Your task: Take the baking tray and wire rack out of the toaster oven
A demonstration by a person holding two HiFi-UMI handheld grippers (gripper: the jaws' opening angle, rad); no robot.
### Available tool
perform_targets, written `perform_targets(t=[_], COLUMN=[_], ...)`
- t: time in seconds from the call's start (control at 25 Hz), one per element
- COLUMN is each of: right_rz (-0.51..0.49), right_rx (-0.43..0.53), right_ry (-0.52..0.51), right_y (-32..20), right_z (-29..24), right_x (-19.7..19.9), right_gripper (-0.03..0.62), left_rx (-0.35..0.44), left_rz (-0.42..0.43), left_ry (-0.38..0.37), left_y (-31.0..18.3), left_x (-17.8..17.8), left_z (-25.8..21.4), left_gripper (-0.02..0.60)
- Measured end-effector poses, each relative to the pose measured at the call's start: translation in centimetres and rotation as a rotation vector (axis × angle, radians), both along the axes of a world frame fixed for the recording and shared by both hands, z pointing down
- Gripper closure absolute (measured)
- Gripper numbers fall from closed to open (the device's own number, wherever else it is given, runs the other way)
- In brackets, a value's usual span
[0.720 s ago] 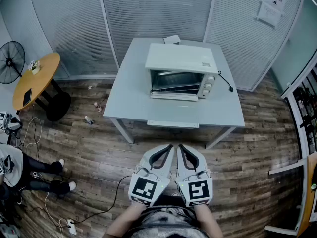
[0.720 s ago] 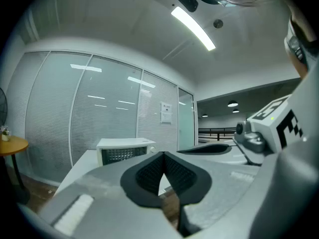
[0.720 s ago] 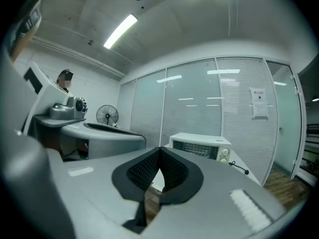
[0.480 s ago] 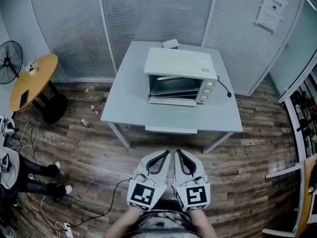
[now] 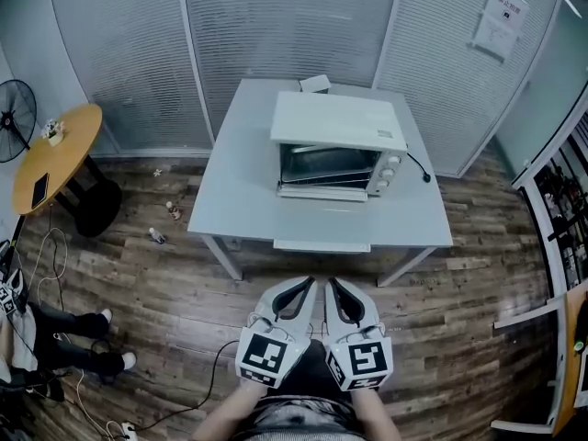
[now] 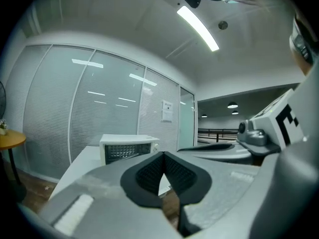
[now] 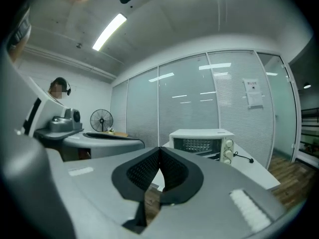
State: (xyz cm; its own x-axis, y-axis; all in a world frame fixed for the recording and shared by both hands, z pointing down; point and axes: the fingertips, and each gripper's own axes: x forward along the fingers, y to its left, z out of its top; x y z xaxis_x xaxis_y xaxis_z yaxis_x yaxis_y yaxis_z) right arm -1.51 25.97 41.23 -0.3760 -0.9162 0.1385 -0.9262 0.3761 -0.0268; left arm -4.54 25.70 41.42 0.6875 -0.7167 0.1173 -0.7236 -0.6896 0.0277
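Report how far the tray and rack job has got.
Done: nothing visible beyond the door of the toaster oven on the table, which looks dropped open. In hand: nothing; the left gripper and right gripper are both shut and empty, side by side over the floor, short of the table. Left: reach the oven and pull out both tray and rack; neither lies on the table.

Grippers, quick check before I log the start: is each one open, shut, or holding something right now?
Left gripper: closed, holding nothing.
Right gripper: closed, holding nothing.
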Motion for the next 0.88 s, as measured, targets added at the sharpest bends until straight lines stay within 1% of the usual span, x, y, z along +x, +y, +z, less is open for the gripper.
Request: perform_targets(t=[0.12, 0.2, 0.4, 0.52, 0.64, 0.72, 0.8, 0.88], right_rz=[0.022, 0.035, 0.04, 0.033, 0.015, -0.003, -0.006, -0.006], right_rx=[-0.019, -0.031, -0.029, -0.027, -0.017, -0.024, -0.026, -0.029], right_ry=[-0.04, -0.045, -0.013, 0.011, 0.029, 0.036, 0.032, 0.021], right_y=[-1.1, -2.0, -5.3, -7.6, -10.3, -11.5, -12.7, -13.8], right_z=[0.3, 0.7, 1.0, 1.3, 1.3, 1.6, 1.8, 2.0], right_x=[0.3, 0.6, 1.5, 1.2, 0.5, 0.1, 0.2, 0.5], right_gripper=[0.591, 0.591, 0.591, 0.591, 0.591, 0.591, 0.591, 0.591], left_rx=[0.003, -0.003, -0.011, -0.008, 0.007, -0.009, -0.031, -0.037], left_rz=[0.014, 0.012, -0.002, -0.021, -0.02, -0.017, -0.034, -0.042], left_ry=[0.007, 0.009, 0.011, 0.025, 0.03, 0.036, 0.054, 0.058], left_y=[-1.1, -2.0, -5.1, -7.5, -10.0, -11.2, -12.5, -13.6], left_x=[0.1, 0.0, 0.3, 0.1, 0.0, 0.1, 0.3, 0.4], left_z=[0.1, 0.5, 1.3, 1.0, 0.2, 0.5, 0.8, 1.1], left_gripper=[0.583, 0.583, 0.583, 0.583, 0.583, 0.583, 0.581, 0.581])
